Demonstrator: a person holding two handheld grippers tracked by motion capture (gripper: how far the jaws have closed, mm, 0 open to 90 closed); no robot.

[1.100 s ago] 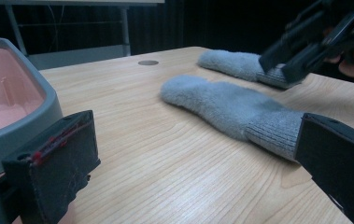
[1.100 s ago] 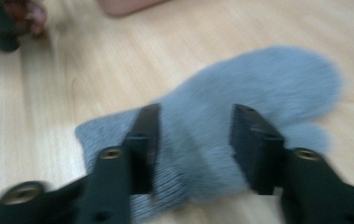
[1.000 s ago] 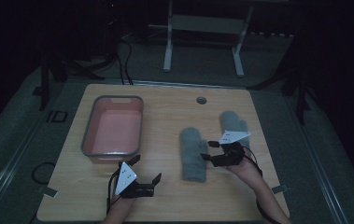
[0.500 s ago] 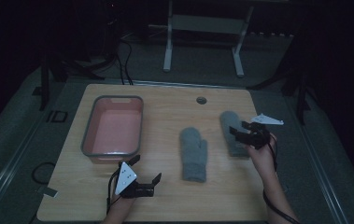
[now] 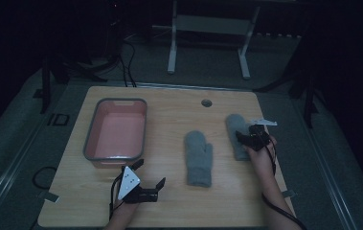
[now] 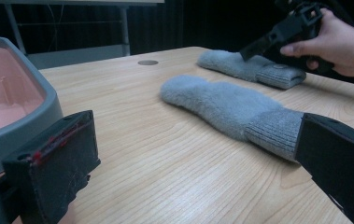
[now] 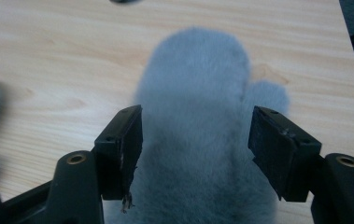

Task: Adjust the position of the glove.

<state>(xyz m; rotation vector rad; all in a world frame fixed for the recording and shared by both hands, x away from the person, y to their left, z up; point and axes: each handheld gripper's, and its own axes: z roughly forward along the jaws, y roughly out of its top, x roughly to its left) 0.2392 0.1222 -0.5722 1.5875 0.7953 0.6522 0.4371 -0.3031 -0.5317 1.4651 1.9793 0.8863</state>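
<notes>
Mitten (image 7: 198,116) under the right gripper (image 7: 195,154): grey, fuzzy pile, rounded tip pointing away from the person, thumb stub sticking out on the side toward the table's right edge, ribbed knit cuff at the near end as seen from the left gripper view (image 6: 277,74). It lies flat on the right part of the wooden table (image 5: 169,110), near the right edge, a strip of bare wood between thumb and edge. Right gripper sits over its cuff half, jaws spread and straddling the body; they have just been closing a bit, the mitten is between them, and the pads (image 7: 128,140) stand clear of the fabric on both sides, so no pinch. Second mitten (image 5: 199,158), same grey and same cuff, lies mid-table, tip away, just left of the first with a gap of wood between the two. Left gripper (image 5: 149,182) rests at the near edge, jaws wide apart, nothing between them, cuff of the second mitten just past its far jaw in its own view. Tray (image 5: 90,139), grey rim and pink inside, sits on the left part of the table, well apart from both mittens. Open room: broad bare wood between tray and middle mitten, more behind the mittens up to the round hole (image 5: 206,102) near the far edge, and a clear band along the near edge between the two hands. Tight spot is the right side, where the mitten's thumb runs close to the table edge.
</notes>
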